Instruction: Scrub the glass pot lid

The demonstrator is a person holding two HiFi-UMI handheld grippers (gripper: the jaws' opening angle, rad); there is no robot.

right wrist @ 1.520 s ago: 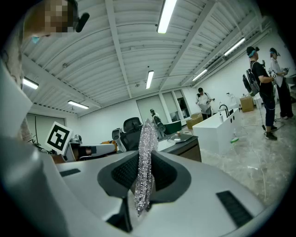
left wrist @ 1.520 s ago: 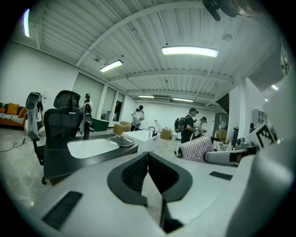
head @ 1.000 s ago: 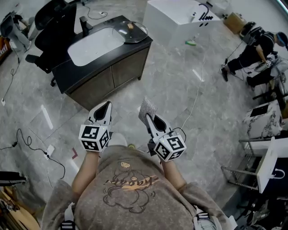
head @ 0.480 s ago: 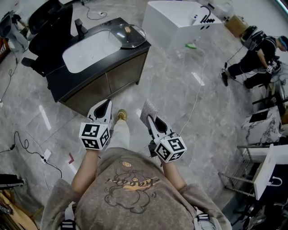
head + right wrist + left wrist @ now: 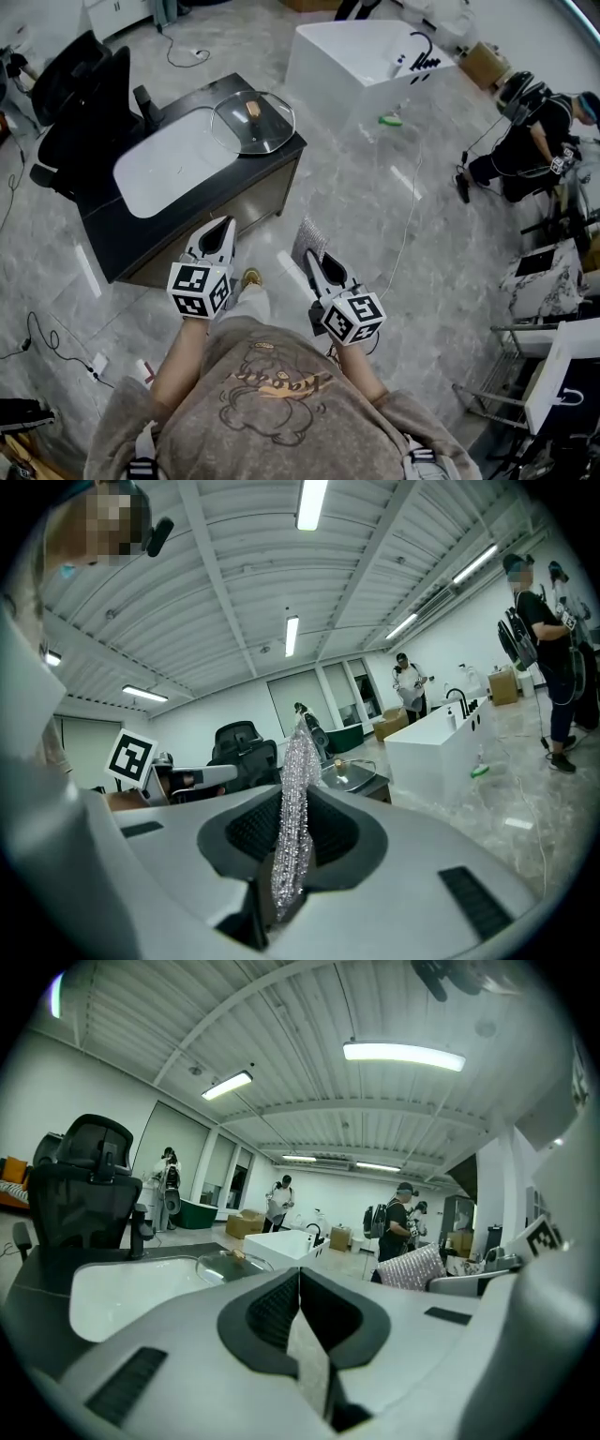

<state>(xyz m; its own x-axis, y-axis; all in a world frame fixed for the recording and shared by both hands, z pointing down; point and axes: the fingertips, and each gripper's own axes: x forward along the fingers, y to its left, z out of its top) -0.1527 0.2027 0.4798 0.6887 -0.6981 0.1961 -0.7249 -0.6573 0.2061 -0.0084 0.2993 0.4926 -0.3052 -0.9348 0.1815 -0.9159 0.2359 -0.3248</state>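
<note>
A round clear glass pot lid (image 5: pixel 267 129) with a tan knob lies flat on the black cabinet top (image 5: pixel 98 234), just beside the white oval sink basin (image 5: pixel 169 173) and well ahead of both grippers. The left gripper (image 5: pixel 225 225) has its jaws pressed together, with nothing between them. The right gripper (image 5: pixel 313 259) clamps a silvery mesh scouring cloth (image 5: pixel 296 789), which stands upright above its jaws.
</note>
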